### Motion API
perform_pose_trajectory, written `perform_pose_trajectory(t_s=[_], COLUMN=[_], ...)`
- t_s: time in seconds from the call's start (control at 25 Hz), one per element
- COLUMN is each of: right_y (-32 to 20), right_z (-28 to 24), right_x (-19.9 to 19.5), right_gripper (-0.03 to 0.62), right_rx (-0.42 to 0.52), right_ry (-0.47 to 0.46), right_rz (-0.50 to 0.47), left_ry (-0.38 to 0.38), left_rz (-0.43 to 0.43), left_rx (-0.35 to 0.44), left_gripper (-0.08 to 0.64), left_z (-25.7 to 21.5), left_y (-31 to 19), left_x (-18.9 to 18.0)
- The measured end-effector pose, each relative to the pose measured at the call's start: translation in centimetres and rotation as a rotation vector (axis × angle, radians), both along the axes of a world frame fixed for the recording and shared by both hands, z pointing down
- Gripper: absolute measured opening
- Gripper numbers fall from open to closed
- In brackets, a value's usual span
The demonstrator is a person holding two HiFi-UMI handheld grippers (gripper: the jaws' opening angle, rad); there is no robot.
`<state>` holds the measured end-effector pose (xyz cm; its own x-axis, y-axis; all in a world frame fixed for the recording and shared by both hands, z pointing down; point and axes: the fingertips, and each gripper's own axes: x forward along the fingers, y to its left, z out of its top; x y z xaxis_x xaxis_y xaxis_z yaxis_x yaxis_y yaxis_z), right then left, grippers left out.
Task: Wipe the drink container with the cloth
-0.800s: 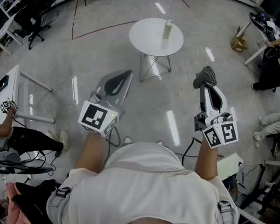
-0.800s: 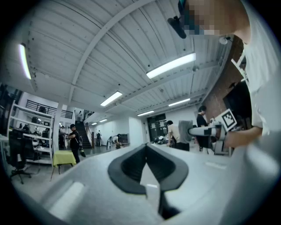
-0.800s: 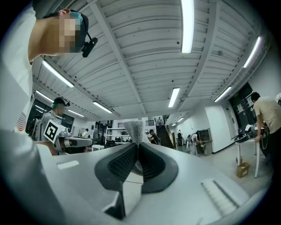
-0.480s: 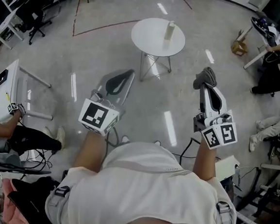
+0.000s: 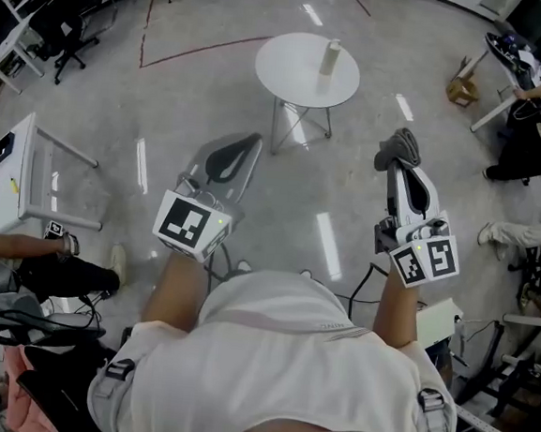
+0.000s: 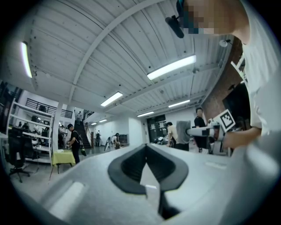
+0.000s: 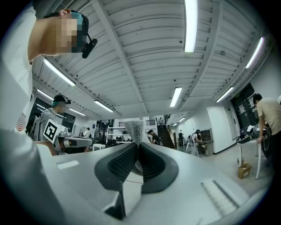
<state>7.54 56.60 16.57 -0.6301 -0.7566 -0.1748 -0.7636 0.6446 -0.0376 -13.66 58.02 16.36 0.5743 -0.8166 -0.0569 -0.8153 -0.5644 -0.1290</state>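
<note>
- The drink container (image 5: 330, 58) stands upright on the round white table (image 5: 281, 78), a little right of its middle and toward the far edge as the head view shows it; nothing touches it.
- The right gripper (image 7: 137, 151) has its jaws clamped on the grey cloth (image 5: 399, 148), which bunches out past the tips (so picking up the cloth looks done).
- The left gripper (image 6: 146, 151) has its jaws closed together with nothing between them.
- Both grippers are held out in front of the person, well apart from the table, with open floor between them and it.
- My judgement: the task is at an early stage. The cloth is in hand, but no wiping has begun, since the cloth is nowhere near the container.
- What is left, as I read it: bring both grippers up to the table, steady or lift the container with the empty left one, then rub the cloth over its surface.
</note>
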Motion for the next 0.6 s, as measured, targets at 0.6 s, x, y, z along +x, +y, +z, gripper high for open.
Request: perform_pose_trajectory(t_s=[0.6], right_y=[-2.9], right_z=[3.0], right_x=[-12.1], right_gripper=[0.028], right_rx=[-0.060], right_ry=[0.040], right_rz=[-0.035], left_ry=[0.012], left_rz=[0.054], left_rx=[-0.115], left_gripper=[0.002], left_z=[3.6], left_y=[-4.6], left_x=[-9.7])
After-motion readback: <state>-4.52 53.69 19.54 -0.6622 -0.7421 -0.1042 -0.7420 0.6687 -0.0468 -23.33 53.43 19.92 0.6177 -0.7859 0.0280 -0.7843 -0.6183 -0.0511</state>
